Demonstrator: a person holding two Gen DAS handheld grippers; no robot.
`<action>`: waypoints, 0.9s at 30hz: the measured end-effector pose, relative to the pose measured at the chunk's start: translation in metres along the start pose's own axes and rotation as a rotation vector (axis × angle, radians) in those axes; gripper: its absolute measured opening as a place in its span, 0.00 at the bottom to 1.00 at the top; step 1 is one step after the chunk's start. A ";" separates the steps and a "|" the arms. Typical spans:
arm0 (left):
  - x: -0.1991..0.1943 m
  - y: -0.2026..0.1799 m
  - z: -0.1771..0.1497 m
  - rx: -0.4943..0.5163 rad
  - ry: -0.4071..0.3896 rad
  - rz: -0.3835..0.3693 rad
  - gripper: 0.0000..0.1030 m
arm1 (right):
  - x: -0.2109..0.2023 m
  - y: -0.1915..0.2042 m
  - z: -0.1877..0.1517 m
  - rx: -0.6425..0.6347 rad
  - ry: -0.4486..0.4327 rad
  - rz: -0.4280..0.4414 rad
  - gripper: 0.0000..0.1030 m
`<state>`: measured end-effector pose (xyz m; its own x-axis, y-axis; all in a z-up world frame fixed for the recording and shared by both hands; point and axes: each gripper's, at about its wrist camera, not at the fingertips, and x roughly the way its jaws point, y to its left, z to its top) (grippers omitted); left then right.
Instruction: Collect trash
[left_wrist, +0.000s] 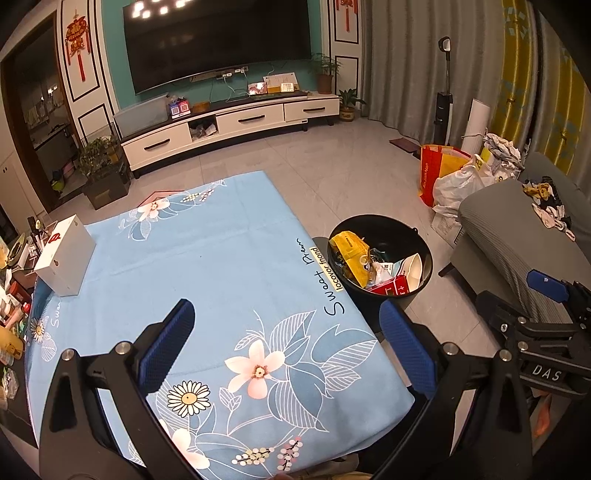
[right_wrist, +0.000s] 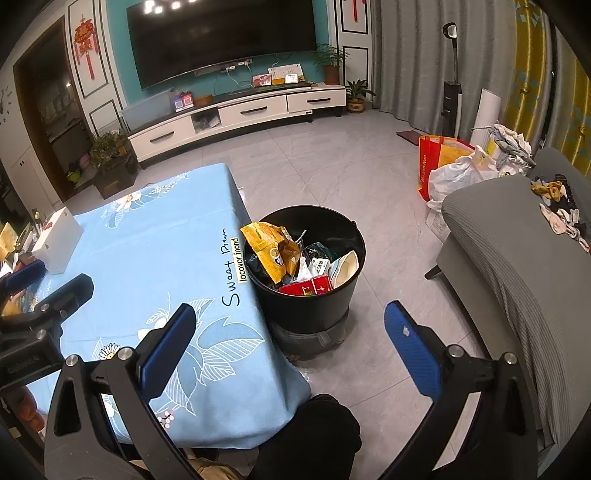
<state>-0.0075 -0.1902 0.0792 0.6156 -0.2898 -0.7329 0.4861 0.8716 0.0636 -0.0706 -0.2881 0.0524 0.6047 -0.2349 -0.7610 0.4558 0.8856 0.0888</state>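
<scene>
Left gripper (left_wrist: 288, 343) jaws apart, empty, above blue cloth (left_wrist: 207, 266). Right gripper (right_wrist: 291, 339) apart, empty; black bin (right_wrist: 306, 295) just ahead, full. No trash left on cloth; probably finish, keep clear of white box (left_wrist: 64, 258) far left.

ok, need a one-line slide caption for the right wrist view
Right claw open and empty, above the floor beside the blue floral tablecloth, facing the black trash bucket filled with wrappers.
</scene>
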 end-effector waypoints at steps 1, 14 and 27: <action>0.000 -0.001 0.000 0.002 -0.001 0.000 0.97 | 0.000 0.000 0.000 0.000 0.000 0.000 0.97; -0.001 0.001 0.001 0.003 -0.004 -0.001 0.97 | 0.000 -0.001 0.001 -0.002 0.002 -0.001 0.97; -0.001 0.002 0.000 -0.001 -0.004 0.000 0.97 | -0.001 -0.001 0.001 -0.003 0.002 0.000 0.97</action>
<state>-0.0075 -0.1883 0.0802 0.6177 -0.2917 -0.7303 0.4857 0.8719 0.0625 -0.0710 -0.2897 0.0536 0.6037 -0.2337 -0.7622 0.4534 0.8871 0.0871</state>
